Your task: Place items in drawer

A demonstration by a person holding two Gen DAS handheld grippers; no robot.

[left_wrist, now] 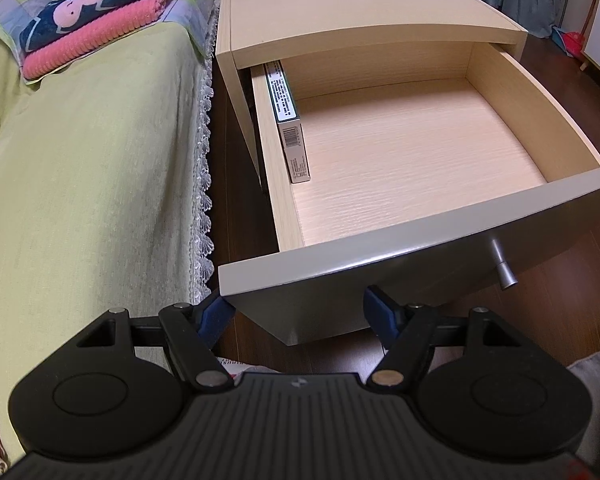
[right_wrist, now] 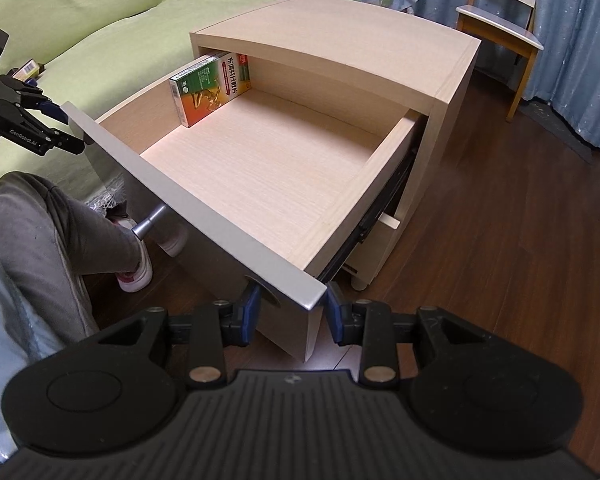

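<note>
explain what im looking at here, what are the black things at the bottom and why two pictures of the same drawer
The black things are handheld grippers: a person holds one in each hand, and each carries a wide-angle camera that looks out along its two blue-padded fingers. So one picture comes from the left gripper, the other from the right gripper, both aimed at the same open drawer of a bedside cabinet from different sides. In the right view the left gripper also shows, at the drawer's far front corner. Both grippers are open and hold nothing; each sits at a front corner of the drawer. Inside the drawer, one box stands on edge against a side wall; the rest of its floor is bare. A bed with folded blankets sits beside the cabinet.
</note>
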